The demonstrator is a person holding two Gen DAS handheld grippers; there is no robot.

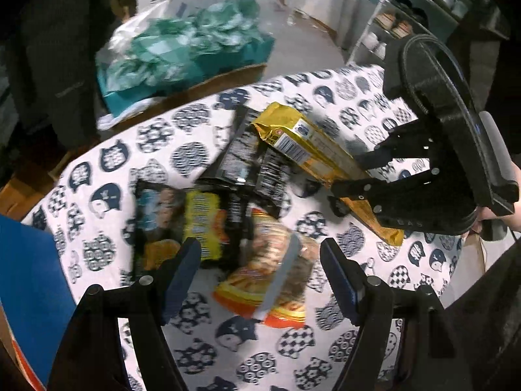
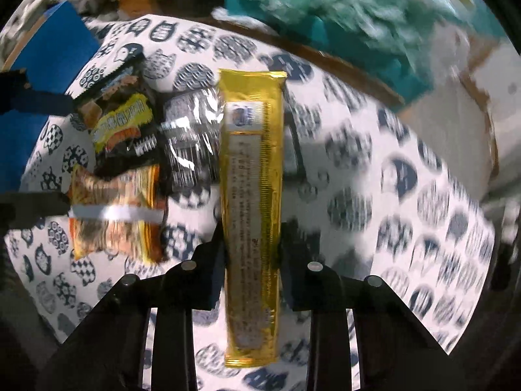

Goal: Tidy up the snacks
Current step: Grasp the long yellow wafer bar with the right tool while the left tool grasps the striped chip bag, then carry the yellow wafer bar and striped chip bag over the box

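Note:
A long gold snack packet (image 2: 250, 176) is clamped between my right gripper's fingers (image 2: 250, 244); it also shows in the left wrist view (image 1: 312, 150), held above the table by the right gripper (image 1: 355, 172). My left gripper (image 1: 260, 257) is open and empty just above an orange snack bag with a grey band (image 1: 276, 277). Beside it lie a black-and-yellow bag (image 1: 198, 221) and black packets (image 1: 247, 159). The same pile appears in the right wrist view: the orange bag (image 2: 114, 208), the black-and-yellow bag (image 2: 123, 120) and a black packet (image 2: 189, 140).
The table has a white cloth with navy cat-face prints (image 1: 107, 163). A blue box (image 1: 29, 286) stands at the left edge. A cardboard box with teal packages (image 1: 185, 52) sits on the floor beyond the table. A metal shelf with bowls (image 1: 407, 22) stands at the back right.

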